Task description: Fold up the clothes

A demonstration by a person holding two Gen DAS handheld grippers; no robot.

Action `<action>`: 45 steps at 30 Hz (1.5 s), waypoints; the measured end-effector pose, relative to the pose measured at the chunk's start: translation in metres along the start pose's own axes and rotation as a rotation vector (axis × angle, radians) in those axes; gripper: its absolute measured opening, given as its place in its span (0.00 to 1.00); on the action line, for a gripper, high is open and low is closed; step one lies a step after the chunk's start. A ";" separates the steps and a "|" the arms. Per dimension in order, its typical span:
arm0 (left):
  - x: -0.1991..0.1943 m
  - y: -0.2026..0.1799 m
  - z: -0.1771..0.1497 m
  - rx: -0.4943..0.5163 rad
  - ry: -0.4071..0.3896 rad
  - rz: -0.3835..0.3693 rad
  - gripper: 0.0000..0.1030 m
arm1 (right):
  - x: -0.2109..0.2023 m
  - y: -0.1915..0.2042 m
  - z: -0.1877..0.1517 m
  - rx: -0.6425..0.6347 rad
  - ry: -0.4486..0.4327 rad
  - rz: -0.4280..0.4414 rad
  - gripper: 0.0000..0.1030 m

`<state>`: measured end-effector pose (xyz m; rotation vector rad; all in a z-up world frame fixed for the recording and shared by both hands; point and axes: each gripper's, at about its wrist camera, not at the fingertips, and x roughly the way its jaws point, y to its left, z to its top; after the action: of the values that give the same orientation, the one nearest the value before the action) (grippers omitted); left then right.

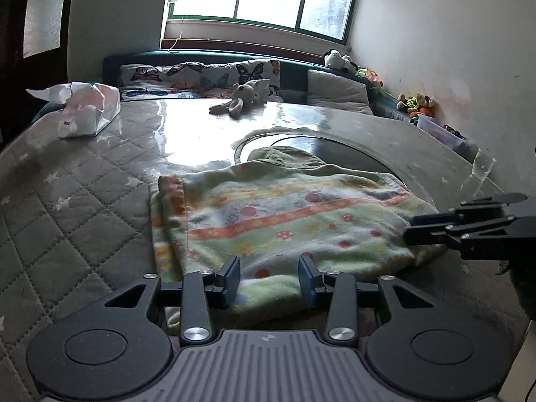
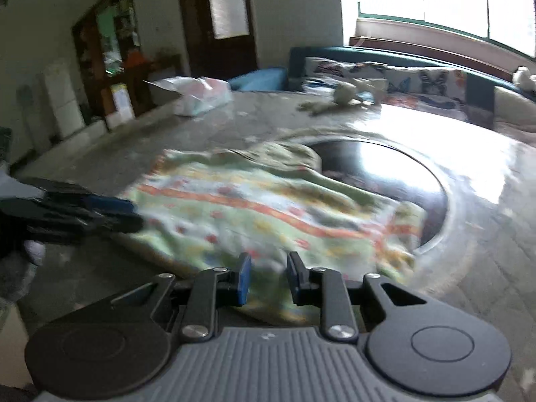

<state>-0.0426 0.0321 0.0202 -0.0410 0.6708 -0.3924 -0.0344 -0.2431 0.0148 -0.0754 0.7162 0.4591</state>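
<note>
A green patterned fleece garment [image 1: 278,221] with orange stripes lies folded flat on the round table; it also shows in the right wrist view [image 2: 268,207], blurred. My left gripper [image 1: 269,276] is open, its jaws standing over the garment's near edge with cloth between them. My right gripper [image 2: 266,276] is open over the near edge too. In the left wrist view the right gripper [image 1: 435,227] shows from the side at the garment's right edge. In the right wrist view the left gripper [image 2: 110,214] shows at the garment's left edge.
A quilted grey cover [image 1: 67,207] lies over the table, with a dark round inset [image 1: 335,150] behind the garment. A tissue pack [image 1: 83,110] sits far left, a plush rabbit [image 1: 241,98] at the back. A sofa with pillows [image 1: 201,75] and toys [image 1: 415,102] lie beyond.
</note>
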 end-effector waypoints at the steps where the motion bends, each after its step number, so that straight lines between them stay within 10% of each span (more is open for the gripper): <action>1: -0.001 0.001 0.001 -0.002 -0.002 0.000 0.40 | -0.002 -0.006 -0.004 0.012 0.003 -0.010 0.21; 33: 0.032 0.049 0.035 -0.101 0.052 0.099 0.38 | 0.020 -0.051 0.018 0.102 0.006 -0.074 0.21; 45: 0.073 0.021 0.081 -0.029 0.060 -0.023 0.38 | 0.048 -0.055 0.052 0.049 -0.005 -0.081 0.21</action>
<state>0.0660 0.0177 0.0368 -0.0652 0.7361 -0.4074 0.0535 -0.2625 0.0182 -0.0573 0.7166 0.3644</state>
